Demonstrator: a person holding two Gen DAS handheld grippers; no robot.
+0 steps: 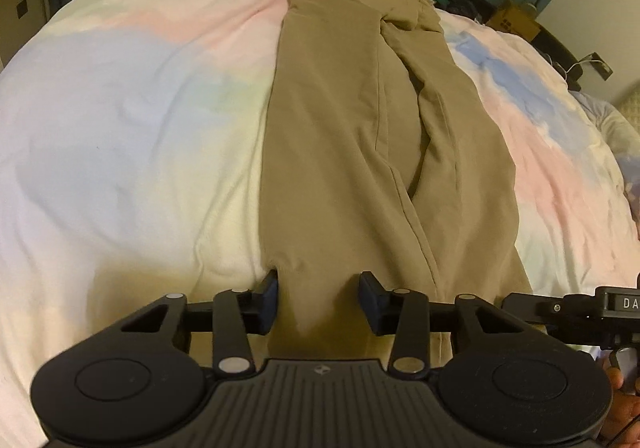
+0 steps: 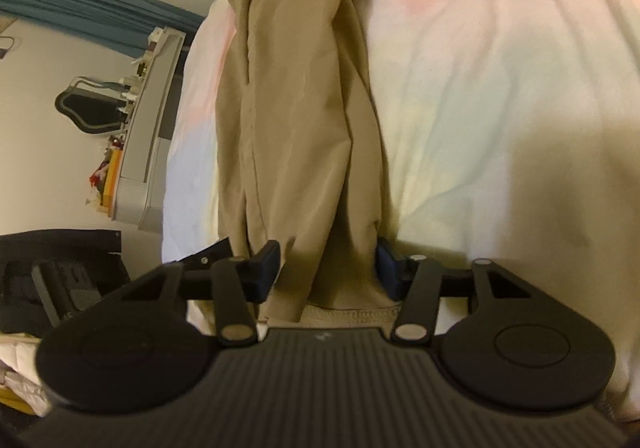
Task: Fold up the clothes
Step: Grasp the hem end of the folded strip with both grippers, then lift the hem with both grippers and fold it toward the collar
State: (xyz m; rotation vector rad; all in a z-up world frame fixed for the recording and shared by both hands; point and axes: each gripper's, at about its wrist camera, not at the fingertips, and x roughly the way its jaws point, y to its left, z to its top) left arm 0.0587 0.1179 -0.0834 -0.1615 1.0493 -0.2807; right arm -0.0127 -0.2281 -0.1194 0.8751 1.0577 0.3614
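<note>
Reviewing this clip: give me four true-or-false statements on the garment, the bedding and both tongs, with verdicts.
1. The long tan fabric garment lies on a pastel tie-dye bedspread. True.
2. The left tongs are clamped shut on nothing. False: they are open, straddling the garment's near end.
3. The right tongs are open around the garment's near end. True.
4. The garment is already folded into a square. False: it lies stretched out lengthwise.

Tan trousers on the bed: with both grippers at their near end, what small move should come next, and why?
Probably close both grippers. The left gripper and right gripper each stand open with the near end of the tan trousers between the fingers, so nothing is pinched. The trousers lie lengthwise on the pastel duvet, ready to be folded.
</note>
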